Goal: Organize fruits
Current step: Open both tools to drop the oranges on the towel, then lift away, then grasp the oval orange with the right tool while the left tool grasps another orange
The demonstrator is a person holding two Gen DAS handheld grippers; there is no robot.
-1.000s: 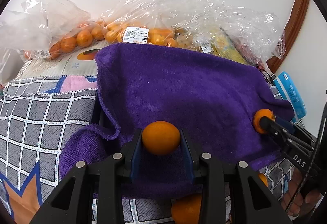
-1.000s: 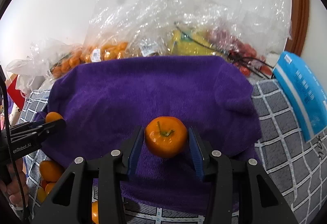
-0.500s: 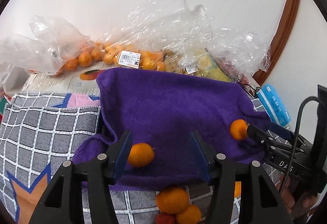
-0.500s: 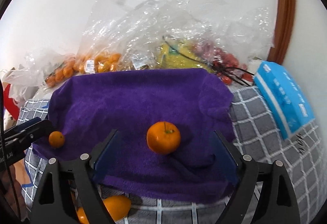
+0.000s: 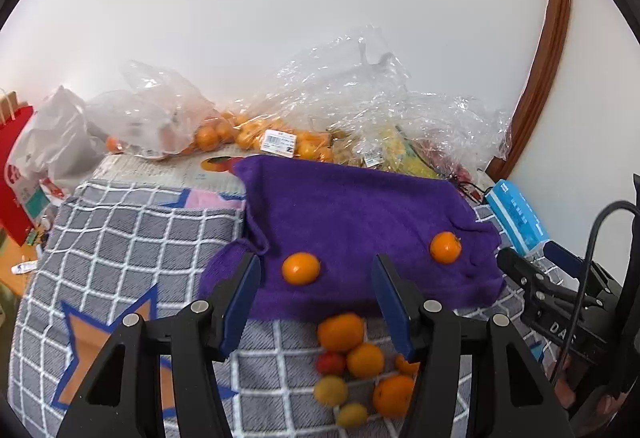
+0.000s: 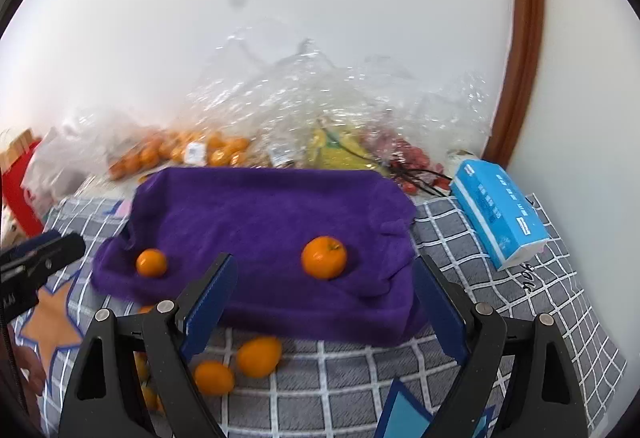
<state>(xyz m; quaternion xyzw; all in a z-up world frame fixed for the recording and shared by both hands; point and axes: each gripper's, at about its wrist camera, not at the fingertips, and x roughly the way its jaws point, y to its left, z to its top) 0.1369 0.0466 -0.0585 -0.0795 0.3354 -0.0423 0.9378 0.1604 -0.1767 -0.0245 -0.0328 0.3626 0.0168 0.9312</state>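
- With both tools standing open and empty, the coming move turns on the loose pile of fruit (image 5: 356, 362), which lies below the purple towel (image 5: 352, 222) in the left wrist view, at the lower middle of the frame, right by the left tool's (image 5: 316, 298) right-hand finger.
- That left tool's jaws have just been opening; nothing is between its pads, and the small orange (image 5: 301, 268) sits free on the towel, framed in the gap just above the fingertips.
- Over in the right wrist view, the right tool (image 6: 324, 302) stands wide, its jaws likewise just opened, and the stemmed orange (image 6: 324, 257) rests on the towel at the centre of the frame, clear of both pads.
- In that view the remaining fruit (image 6: 256, 356) shows at the lower left, partly hidden behind the tool's left-hand finger.
- My judgement: the pile lies more squarely under the left tool, while the right tool must swing toward the lower left of its own frame to reach it.
- Round fruit gives no long axis worth aligning to; a grip across any width should do.
- Bagged fruit (image 5: 256, 134) lies along the wall at the upper middle, well apart from both tools.
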